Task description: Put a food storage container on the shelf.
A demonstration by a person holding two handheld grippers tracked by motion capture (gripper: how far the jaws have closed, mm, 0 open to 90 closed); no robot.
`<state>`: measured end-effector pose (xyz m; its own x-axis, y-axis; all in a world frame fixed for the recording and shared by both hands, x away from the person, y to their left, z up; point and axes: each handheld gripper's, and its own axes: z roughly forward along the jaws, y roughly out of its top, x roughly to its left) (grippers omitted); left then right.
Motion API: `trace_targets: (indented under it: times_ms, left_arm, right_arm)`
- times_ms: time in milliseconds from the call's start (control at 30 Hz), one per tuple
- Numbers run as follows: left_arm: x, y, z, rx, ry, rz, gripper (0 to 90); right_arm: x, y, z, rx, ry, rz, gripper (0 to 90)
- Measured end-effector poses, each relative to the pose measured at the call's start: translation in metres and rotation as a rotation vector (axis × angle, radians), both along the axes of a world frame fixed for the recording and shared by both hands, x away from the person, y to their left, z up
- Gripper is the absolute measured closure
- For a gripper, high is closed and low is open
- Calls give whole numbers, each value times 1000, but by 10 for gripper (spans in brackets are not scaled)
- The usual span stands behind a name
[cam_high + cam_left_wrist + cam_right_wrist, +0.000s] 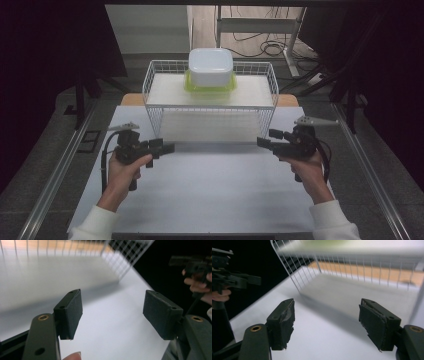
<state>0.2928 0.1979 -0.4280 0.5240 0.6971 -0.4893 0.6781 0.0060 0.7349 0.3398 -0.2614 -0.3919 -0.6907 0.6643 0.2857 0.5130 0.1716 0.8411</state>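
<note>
Both grippers, left gripper (169,148) and right gripper (262,142), are held with jaws wide and empty at lower frame; the white container (210,66) on the wire rack (150,85) is judged untouched.

White table top (210,185), bare across the near half. White wire rack (155,107) stands on it at the far edge, centred. Rack's upper shelf carries a green-rimmed tub (210,86) with an upturned white tub (210,65) stacked on it. Wooden strip (287,100) shows behind the rack.
</note>
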Motion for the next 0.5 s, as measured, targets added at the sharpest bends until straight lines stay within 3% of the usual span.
trace_targets:
  times_ms: [33, 100, 167, 267, 367, 500]
  left_arm:
    - [-4, 0, -15, 11, 30, 5, 309]
    - [-4, 1, -19, 21, 36, 7, 309]
    - [-6, 2, -34, 46, 58, 22, 311]
    - [-8, 3, -40, 52, 66, 29, 310]
    - [-7, 2, -43, 68, 70, 27, 308]
    - [-6, -1, -45, 84, 68, 31, 306]
  right_arm:
    - [-2, -2, -7, -17, 12, -10, 282]
    - [-3, -5, -14, -31, 18, -21, 282]
    - [-5, -10, -31, -46, 45, -33, 279]
    - [-7, -11, -47, -67, 65, -39, 277]
    - [-8, -11, -50, -89, 82, -32, 277]
    - [-7, -11, -47, -71, 58, -45, 273]
